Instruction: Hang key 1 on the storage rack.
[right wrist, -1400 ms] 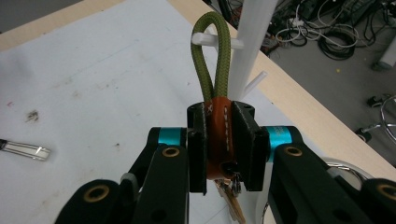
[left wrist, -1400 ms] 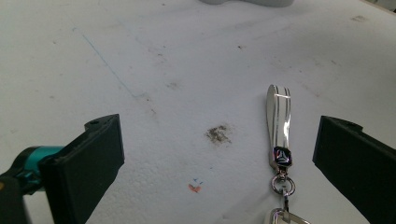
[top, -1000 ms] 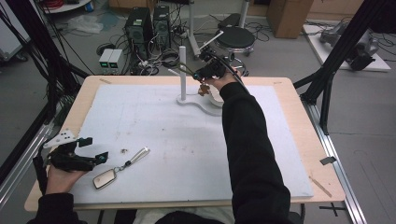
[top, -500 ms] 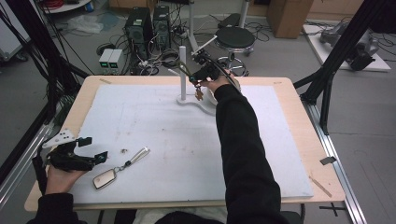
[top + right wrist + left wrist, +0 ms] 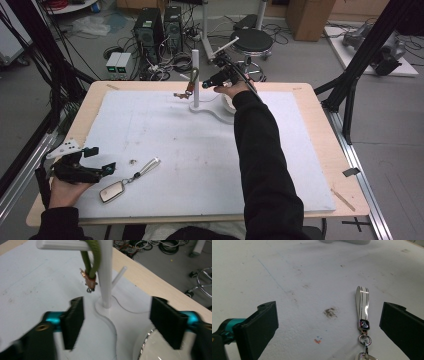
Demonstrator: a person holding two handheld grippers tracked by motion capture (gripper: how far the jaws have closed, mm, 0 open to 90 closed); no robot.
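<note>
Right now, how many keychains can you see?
2: a green-loop keychain hanging on the white stand's peg, and a silver-strap keychain lying on the white mat near the left gripper.

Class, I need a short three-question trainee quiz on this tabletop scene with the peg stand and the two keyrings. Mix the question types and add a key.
1. True or false: the green-looped keyring hangs from a peg of the white stand.
2. Which claw has the silver keyring lying on the mat between its jaws? A) left claw B) right claw
3. Fill in: the right claw's jaws stand ____, with nothing between them.

Key: 1 true; 2 A; 3 open. The right claw's jaws have just been opening, and the green loop now hangs on the peg, clear of them.
</note>
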